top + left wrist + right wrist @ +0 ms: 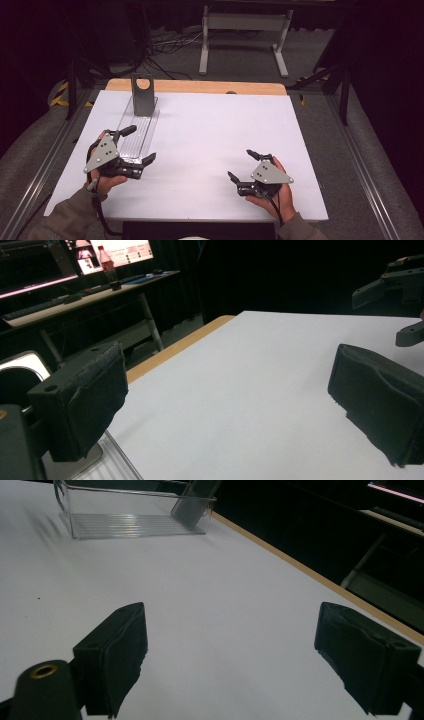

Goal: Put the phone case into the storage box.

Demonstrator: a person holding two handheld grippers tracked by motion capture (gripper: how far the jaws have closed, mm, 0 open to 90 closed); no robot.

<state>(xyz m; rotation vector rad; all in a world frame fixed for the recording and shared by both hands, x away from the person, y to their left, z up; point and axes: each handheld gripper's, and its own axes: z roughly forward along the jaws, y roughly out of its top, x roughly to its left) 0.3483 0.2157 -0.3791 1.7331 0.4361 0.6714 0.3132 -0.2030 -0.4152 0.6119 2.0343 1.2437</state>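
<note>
A clear plastic tray (136,131) lies lengthwise on the left part of the white table (210,140), with a grey metal bracket (143,95) standing at its far end. My left gripper (139,145) is open, its jaws spanning the tray's near end with nothing gripped. In the left gripper view its pads (95,400) stand wide apart over the tray's ribbed corner (107,465). My right gripper (242,164) rests open near the front right, empty. The tray (130,517) and bracket (192,502) lie far ahead in the right gripper view.
A wooden strip (195,86) edges the table's far side. Behind it stand a white frame's legs (245,42) and floor cables. Metal rails (45,165) run along both sides. A desk with a bottle (106,262) and screens is beyond.
</note>
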